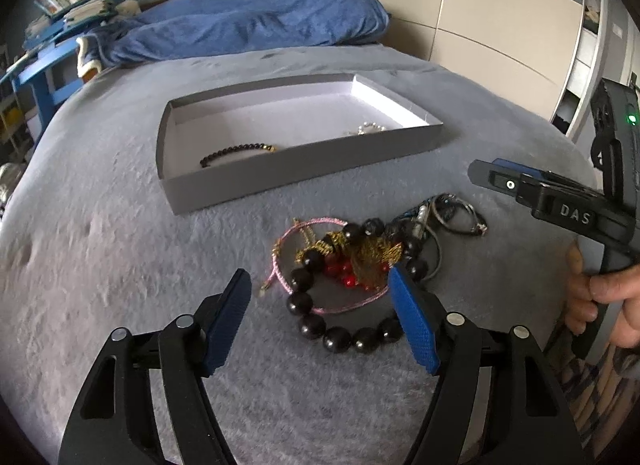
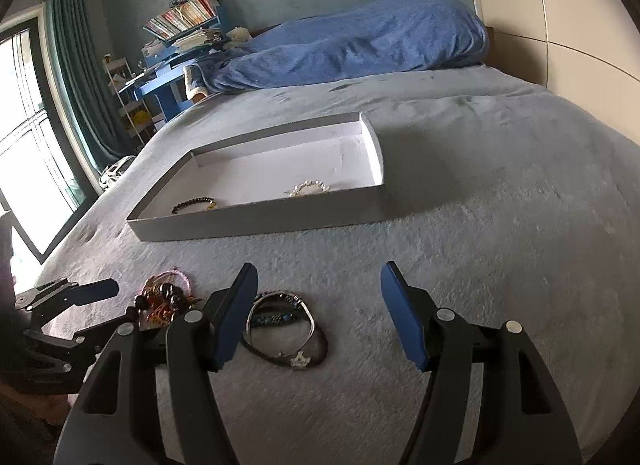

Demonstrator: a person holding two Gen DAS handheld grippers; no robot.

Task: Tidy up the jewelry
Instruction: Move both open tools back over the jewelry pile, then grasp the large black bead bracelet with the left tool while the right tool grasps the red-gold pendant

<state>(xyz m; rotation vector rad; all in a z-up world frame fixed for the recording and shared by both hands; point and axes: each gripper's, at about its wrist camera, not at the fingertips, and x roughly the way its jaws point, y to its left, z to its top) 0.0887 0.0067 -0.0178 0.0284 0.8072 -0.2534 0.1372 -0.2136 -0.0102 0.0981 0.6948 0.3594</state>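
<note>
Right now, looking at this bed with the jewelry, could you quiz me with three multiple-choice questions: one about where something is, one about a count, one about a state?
1. Where does the small black bead bracelet lie?
A. inside the grey tray
B. on the blue pillow
C. on the floor

2. How many bracelets are in the tray?
A. none
B. two
C. five

3. How are the fingers of the left gripper?
A. shut on a necklace
B. apart, holding nothing
C. out of sight

Answers: 1 A, it rests on the tray's white floor. 2 B, the black one and a pearl bracelet. 3 B, both blue pads stand apart over the pile of jewelry.
</note>
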